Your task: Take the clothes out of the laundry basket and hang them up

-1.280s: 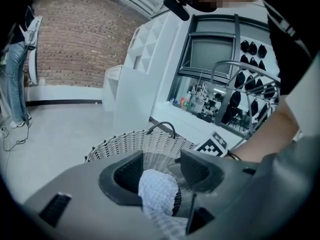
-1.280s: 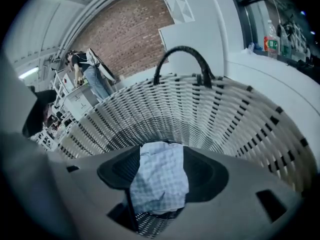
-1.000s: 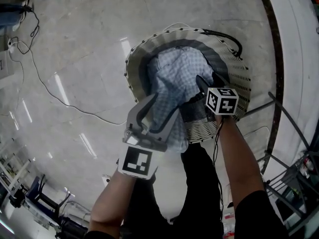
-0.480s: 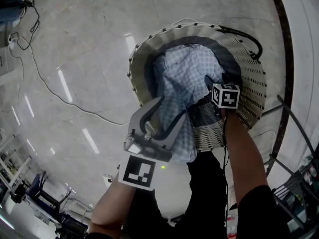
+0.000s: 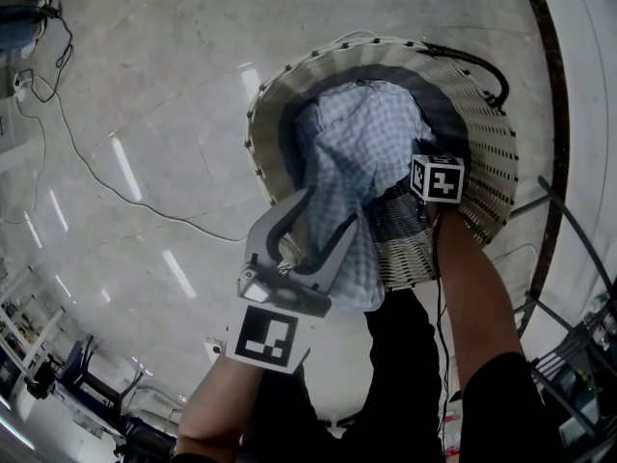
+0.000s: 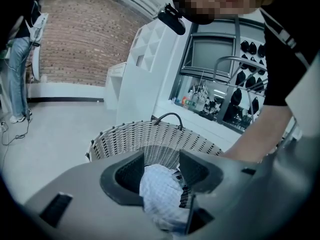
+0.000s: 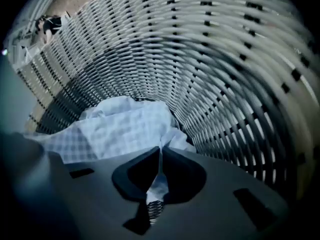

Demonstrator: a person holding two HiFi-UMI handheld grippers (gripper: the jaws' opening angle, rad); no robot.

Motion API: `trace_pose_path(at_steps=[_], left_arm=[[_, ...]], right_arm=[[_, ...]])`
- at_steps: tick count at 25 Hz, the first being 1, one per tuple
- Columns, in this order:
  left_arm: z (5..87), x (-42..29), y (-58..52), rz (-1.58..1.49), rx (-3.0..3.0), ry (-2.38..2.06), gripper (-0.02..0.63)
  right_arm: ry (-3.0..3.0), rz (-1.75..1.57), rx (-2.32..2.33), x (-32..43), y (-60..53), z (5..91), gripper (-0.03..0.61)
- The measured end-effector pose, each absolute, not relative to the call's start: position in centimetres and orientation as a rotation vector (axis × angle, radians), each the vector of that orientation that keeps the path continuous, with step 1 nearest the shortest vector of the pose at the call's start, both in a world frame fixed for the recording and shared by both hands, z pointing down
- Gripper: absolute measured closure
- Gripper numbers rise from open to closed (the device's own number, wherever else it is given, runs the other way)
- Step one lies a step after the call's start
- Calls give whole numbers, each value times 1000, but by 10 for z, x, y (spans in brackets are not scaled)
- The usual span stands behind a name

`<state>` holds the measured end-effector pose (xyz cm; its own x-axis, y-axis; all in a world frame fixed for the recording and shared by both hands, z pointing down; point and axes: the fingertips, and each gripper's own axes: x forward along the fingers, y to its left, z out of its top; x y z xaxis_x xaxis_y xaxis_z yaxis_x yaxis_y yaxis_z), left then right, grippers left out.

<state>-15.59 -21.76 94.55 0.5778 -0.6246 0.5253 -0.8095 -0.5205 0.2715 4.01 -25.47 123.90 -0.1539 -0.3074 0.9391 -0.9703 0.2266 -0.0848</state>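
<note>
Pick-up step; checked shirt half out of laundry basket, twelve o'clock of the person; left gripper clamps a bunch at six-o'clock rim; right gripper jaws just closed on a fold inside; next, probably lift both clear.

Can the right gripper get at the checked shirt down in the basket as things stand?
Probably yes. The right gripper is inside the basket, below its rim, and its jaws have just closed on a fold of the checked shirt; only cloth lies between them.
</note>
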Motion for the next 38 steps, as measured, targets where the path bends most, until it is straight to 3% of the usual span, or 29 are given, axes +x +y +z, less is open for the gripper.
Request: trace_pose_path(at_steps=[11,38], left_arm=[[878,-160,-202,444,2297,-1150,400],[641,-165,-200,438,2464,-1141,402]], right_arm=[[-1808,1037,1299,6,-258,1110,560],[-2421,778,1189,-57,-236,671,561]])
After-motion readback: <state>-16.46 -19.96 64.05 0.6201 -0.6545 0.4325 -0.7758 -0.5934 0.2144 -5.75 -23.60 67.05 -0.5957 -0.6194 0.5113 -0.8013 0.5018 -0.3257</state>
